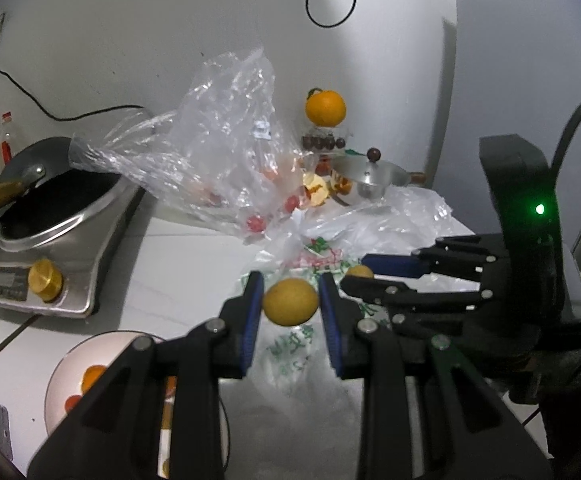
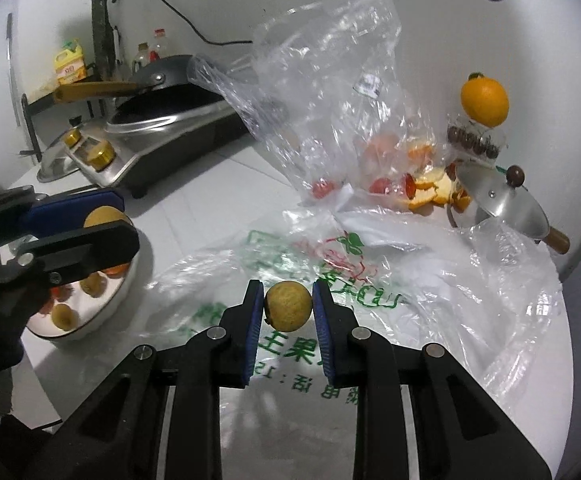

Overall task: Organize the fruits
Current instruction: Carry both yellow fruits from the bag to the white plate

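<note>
A small round yellow fruit (image 1: 289, 302) is held in the left gripper (image 1: 290, 304) jaws, another yellow fruit (image 2: 289, 306) in the right gripper (image 2: 286, 308) jaws. Both are carried clear of the printed plastic bag (image 2: 330, 256), presumably for transfer to the white round plate (image 2: 122, 292) near the table's left edge.

Matt black plastic on the left gripper (image 1: 290, 300), its pads (image 1: 253, 312) ribbed blue rubber. The yellow fruit (image 1: 289, 302) shows a dull, finely pitted skin. Crinkled clear plastic bag (image 2: 330, 92), glossy with glare. Brushed metal stove (image 1: 74, 256), shiny brass knob (image 1: 45, 280), polished steel lid (image 2: 502, 204), smooth white bench (image 1: 186, 272).
</note>
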{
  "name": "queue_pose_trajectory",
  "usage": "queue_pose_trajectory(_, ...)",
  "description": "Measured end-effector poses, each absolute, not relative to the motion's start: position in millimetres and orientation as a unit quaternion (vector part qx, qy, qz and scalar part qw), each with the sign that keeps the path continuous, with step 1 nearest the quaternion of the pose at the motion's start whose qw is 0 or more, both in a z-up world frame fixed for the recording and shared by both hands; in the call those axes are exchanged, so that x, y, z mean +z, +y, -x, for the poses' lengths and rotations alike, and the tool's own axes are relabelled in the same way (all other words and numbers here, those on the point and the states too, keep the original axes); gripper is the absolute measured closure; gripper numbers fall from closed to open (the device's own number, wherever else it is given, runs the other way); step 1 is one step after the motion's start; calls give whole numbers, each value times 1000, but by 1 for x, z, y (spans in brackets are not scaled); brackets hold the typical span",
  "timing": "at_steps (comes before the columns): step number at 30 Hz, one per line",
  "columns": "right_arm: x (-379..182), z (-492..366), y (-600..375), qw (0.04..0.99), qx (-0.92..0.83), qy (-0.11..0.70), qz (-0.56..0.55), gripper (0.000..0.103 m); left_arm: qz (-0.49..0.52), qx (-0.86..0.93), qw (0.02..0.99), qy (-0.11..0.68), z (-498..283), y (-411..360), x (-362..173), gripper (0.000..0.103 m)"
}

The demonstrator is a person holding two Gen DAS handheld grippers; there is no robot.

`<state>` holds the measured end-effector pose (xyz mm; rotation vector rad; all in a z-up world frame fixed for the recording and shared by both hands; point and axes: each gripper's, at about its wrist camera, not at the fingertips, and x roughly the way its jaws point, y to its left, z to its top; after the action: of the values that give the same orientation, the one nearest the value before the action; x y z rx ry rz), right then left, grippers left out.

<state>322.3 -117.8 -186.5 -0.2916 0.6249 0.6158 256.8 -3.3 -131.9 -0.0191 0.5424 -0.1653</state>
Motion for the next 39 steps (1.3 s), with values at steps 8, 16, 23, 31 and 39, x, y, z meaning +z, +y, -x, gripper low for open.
queue_pose_trajectory(8, -170, -296, -110, 900, 300, 281, 145, 76, 7, -77, 963, 257, -234, 3, -124, 74)
queue_pose_trajectory(16, -156, -272, -104, 904, 302, 263, 151, 76, 7, -74, 967, 243, -214, 7, -117, 74)
queue_pose_trajectory(23, -150, -253, -98, 906, 303, 254, 153, 76, 7, -73, 969, 235, -195, 14, -112, 74)
queue_pose_trajectory(31, -142, -231, -87, 907, 306, 241, 160, 76, 9, -69, 972, 226, -174, 26, -108, 74)
queue_pose_trajectory(39, -133, -214, -74, 908, 314, 226, 163, 76, 11, -57, 975, 215, -156, 41, -103, 74)
